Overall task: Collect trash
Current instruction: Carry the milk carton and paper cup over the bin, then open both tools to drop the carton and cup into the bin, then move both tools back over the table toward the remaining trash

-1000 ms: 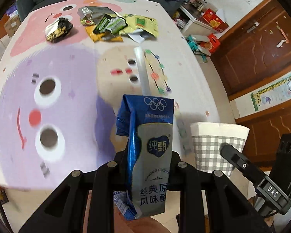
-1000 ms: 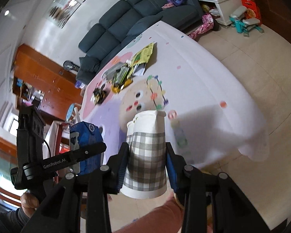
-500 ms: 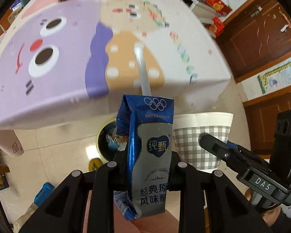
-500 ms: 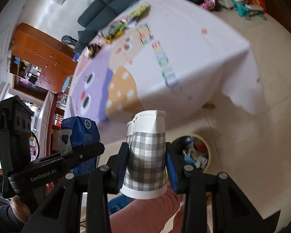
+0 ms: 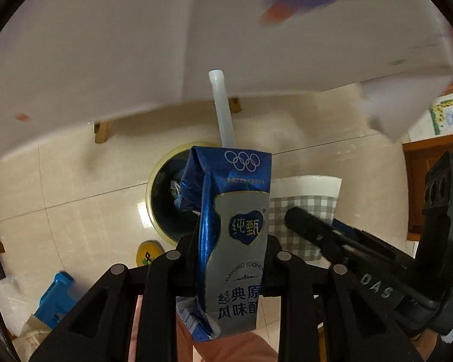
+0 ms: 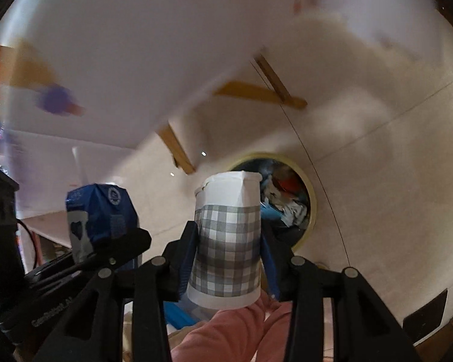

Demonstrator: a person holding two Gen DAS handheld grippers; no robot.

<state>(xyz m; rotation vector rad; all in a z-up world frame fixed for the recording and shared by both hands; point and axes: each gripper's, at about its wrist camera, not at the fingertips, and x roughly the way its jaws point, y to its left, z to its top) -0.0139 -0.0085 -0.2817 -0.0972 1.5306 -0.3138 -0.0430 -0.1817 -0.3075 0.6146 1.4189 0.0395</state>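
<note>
My left gripper [image 5: 226, 241] is shut on a crushed blue and silver yoghurt carton [image 5: 237, 229] with a white straw [image 5: 222, 108]. My right gripper [image 6: 226, 235] is shut on a grey checked paper cup [image 6: 228, 241]. Both are held above a round yellow-rimmed trash bin [image 5: 158, 199] on the floor, with trash inside. The bin also shows in the right wrist view [image 6: 309, 199], just right of the cup. The carton also shows in the right wrist view [image 6: 101, 214] at left, and the cup in the left wrist view [image 5: 305, 202] at right.
The white tablecloth's hanging edge [image 5: 105, 60] fills the top of both views, with wooden table legs [image 6: 178, 147] under it. A blue stool [image 5: 56, 294] and a small yellow object [image 5: 148, 253] lie on the tiled floor at left.
Both grippers have tilted down and dropped below the table edge, each holding its item. The tabletop has left view; the bin now sits close beneath them.
</note>
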